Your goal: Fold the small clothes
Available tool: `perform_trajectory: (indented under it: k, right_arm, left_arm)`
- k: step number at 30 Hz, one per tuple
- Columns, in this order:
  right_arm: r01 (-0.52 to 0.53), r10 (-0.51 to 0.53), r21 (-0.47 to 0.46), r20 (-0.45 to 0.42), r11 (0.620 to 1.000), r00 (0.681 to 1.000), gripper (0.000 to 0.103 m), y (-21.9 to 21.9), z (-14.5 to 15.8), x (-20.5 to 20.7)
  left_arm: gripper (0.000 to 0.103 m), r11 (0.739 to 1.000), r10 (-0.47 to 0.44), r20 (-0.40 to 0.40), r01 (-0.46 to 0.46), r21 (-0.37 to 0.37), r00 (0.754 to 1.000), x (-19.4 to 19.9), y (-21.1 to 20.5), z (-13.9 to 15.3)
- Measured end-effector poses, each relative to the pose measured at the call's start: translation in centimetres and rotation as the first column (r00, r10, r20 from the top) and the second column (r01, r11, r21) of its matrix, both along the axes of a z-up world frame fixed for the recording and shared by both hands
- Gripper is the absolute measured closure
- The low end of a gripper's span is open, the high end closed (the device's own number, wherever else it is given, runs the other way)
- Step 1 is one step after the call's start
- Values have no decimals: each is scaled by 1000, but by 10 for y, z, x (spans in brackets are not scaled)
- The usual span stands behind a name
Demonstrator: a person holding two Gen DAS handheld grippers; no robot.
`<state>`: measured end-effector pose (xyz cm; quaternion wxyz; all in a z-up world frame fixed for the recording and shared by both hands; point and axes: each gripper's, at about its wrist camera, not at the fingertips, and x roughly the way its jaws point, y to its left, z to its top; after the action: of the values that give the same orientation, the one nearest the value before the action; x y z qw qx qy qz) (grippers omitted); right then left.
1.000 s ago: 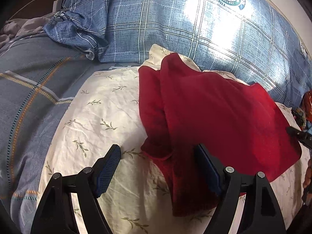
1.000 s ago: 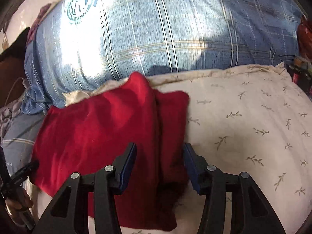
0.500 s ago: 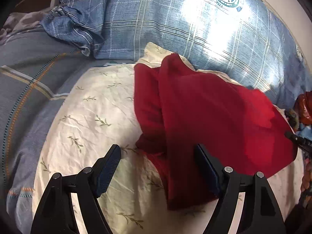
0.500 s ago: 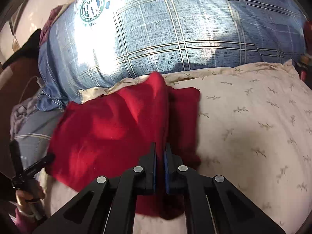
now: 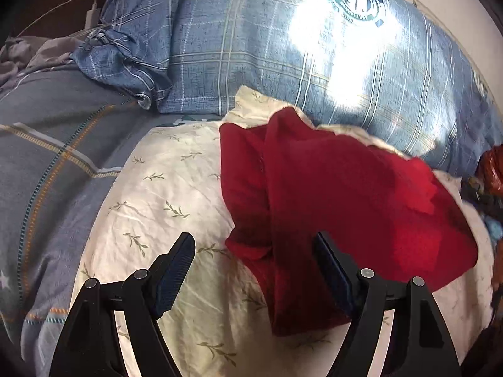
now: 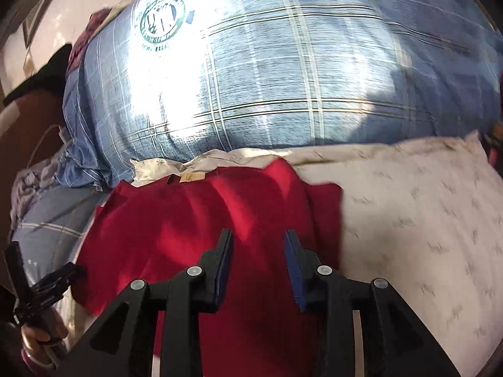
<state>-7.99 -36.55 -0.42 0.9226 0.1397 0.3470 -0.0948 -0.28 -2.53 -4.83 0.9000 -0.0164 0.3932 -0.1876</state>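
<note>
Red garment (image 6: 195, 229) lies half-folded on the cream pillow (image 6: 408, 220), long axis running away from both tools; right tool (image 6: 258, 270) directly above it, opening, empty; left tool (image 5: 254, 270) wide, empty, straddling its near-left edge.

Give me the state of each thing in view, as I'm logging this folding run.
Red garment: partly folded, one side lapped over, lying loose on the cream pillow.
Cream pillow: flat, wrinkled, under the garment.
Blue plaid pillow: propped up behind.
Left gripper: jaws wide open, nothing pinched.
Right gripper: jaws opening above the garment, not gripping it.
</note>
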Motion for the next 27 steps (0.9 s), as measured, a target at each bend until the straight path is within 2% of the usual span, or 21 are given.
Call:
perform_trajectory:
  k: [2, 3, 5, 7, 9, 11, 14, 15, 17, 19, 20, 21, 22, 24, 26, 27]
  right_arm:
    - [-3, 2, -24, -42, 1000, 999, 70, -2, -10, 29]
    - [4, -7, -40, -72, 999, 997, 74, -5, -19, 46]
    - [47, -54, -54, -132, 997, 990, 74, -19, -39, 72]
    - [87, -94, -57, -123, 995, 988, 74, -32, -47, 80]
    - [116, -120, -36, -116, 993, 986, 74, -34, -44, 78]
    - [116, -121, -57, -110, 992, 986, 67, -22, -36, 73]
    - [25, -28, -33, -88, 999, 996, 69, 3, -23, 70]
    - [12, -16, -52, -84, 999, 996, 68, 9, -21, 71]
    - [7, -22, -156, -93, 988, 995, 67, 24, -17, 79]
    - [27, -47, -180, -106, 983, 993, 67, 20, -23, 88]
    - [54, -76, -173, -125, 984, 989, 66, 11, -30, 93]
    - [89, -117, -157, -180, 984, 977, 65, 0, -43, 100]
    - [96, -120, -124, -206, 988, 971, 64, -6, -50, 104]
    - [111, -129, -111, -167, 988, 977, 62, -3, -41, 101]
    - [51, -62, -82, -140, 995, 988, 60, 18, -25, 101]
    - [12, -21, -67, -127, 998, 992, 55, 32, -18, 102]
  left_arm:
    - [26, 999, -11, -5, 11, 38, 1000, 2, -6, -6]
    - [26, 999, -13, -1, 13, 42, 1000, 1, -7, -7]
    - [23, 999, -16, -1, 16, 42, 1000, 3, -9, -7]
    - [23, 999, -16, -15, 16, 33, 1000, 6, -9, -9]
    - [23, 1000, -15, -25, 16, 21, 1000, 9, -7, -10]
    - [24, 1000, -14, -26, 14, 18, 1000, 9, -5, -8]
    - [25, 1000, -12, -15, 12, 7, 1000, 9, -3, -5]
    - [25, 1000, -11, -8, 11, 4, 1000, 8, -3, -3]
    - [25, 1000, -8, 2, 8, 5, 1000, 7, 0, -3]
    - [25, 1000, -3, 0, 3, 7, 1000, 6, 2, -4]
    - [25, 1000, 1, -3, -1, 7, 1000, 7, 3, -4]
    - [25, 1000, 7, -6, -7, 6, 1000, 7, 4, -5]
    - [25, 1000, 13, -10, -13, -2, 1000, 8, 6, -4]
    - [25, 1000, 18, -14, -18, -14, 1000, 7, 8, -3]
    - [25, 1000, 13, -15, -14, -17, 1000, 5, 10, 0]
    - [25, 1000, 11, -18, -11, -22, 1000, 4, 11, 1]
